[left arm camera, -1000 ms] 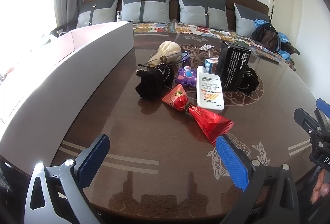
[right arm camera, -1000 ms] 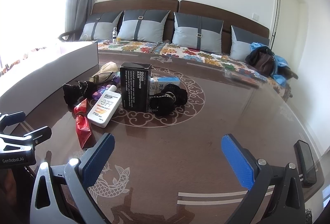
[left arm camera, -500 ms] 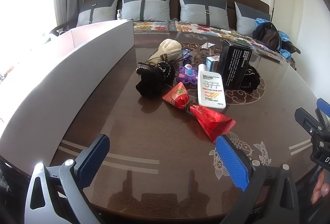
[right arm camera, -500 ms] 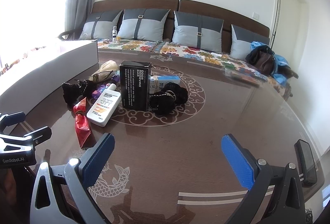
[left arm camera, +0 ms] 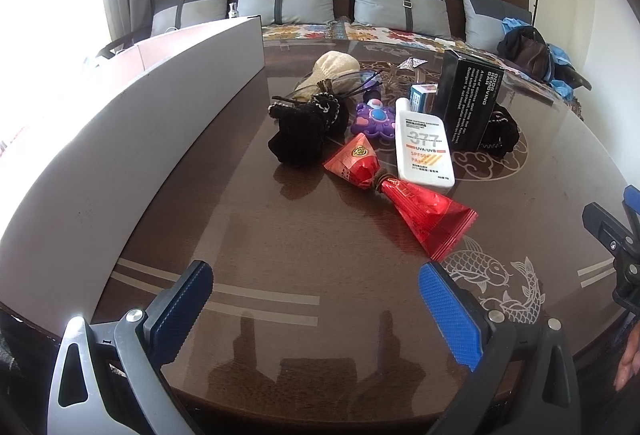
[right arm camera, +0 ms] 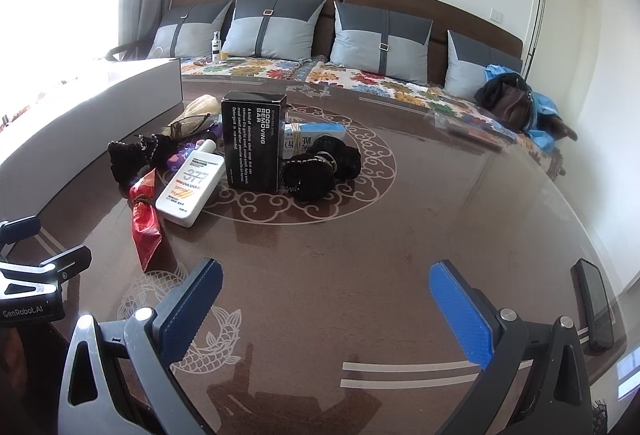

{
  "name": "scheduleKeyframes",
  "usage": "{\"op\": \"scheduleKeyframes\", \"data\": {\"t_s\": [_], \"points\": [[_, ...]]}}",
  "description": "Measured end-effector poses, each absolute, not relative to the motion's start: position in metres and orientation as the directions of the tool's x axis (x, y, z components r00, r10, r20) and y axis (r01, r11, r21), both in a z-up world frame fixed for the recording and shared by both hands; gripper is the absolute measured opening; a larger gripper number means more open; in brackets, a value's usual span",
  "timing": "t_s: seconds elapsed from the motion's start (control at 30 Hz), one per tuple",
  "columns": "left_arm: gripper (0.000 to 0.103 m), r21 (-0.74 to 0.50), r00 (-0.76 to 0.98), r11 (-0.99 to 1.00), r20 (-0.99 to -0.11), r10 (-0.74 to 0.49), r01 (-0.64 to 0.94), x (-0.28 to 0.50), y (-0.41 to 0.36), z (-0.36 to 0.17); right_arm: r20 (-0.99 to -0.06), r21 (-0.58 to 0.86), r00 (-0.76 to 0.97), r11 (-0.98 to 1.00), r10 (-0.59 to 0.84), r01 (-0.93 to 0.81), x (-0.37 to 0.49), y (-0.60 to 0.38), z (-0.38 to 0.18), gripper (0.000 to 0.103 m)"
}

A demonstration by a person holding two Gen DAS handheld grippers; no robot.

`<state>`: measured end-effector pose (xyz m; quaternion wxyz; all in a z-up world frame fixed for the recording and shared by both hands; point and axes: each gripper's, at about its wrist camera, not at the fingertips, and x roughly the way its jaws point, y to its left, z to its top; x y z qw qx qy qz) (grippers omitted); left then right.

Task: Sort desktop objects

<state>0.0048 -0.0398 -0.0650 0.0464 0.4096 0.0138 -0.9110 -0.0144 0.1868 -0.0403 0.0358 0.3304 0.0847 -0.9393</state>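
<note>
A pile of objects lies mid-table: a red candy-shaped wrapper (left arm camera: 400,191) (right arm camera: 145,223), a white sunscreen bottle (left arm camera: 424,151) (right arm camera: 192,187), an upright black box (left arm camera: 470,103) (right arm camera: 254,141), a black knitted pouch (left arm camera: 302,133) (right arm camera: 128,161), a purple toy (left arm camera: 374,119), a second black pouch (right arm camera: 320,169), a blue-white carton (right arm camera: 316,137), sunglasses (left arm camera: 340,85) and a beige cloth (left arm camera: 332,69). My left gripper (left arm camera: 316,299) is open and empty, short of the red wrapper. My right gripper (right arm camera: 326,301) is open and empty, in front of the pile.
A long white open box (left arm camera: 132,123) (right arm camera: 100,99) runs along the table's left side. A black phone (right arm camera: 596,309) lies at the table's right edge. A sofa with grey cushions (right arm camera: 276,27) stands behind the round brown table (right arm camera: 400,235).
Both grippers have eased slightly forward toward the pile, still open. The objects have not moved.
</note>
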Motion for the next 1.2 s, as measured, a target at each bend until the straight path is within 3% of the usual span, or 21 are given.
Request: {"op": "scheduleKeyframes", "data": {"t_s": [1.2], "points": [[0.103, 0.045, -0.595, -0.993, -0.798, -0.1, 0.106, -0.003, -0.042, -0.085, -0.728, -0.131, -0.685, -0.984, 0.014, 0.119, -0.028, 0.19, -0.061, 0.103]]}}
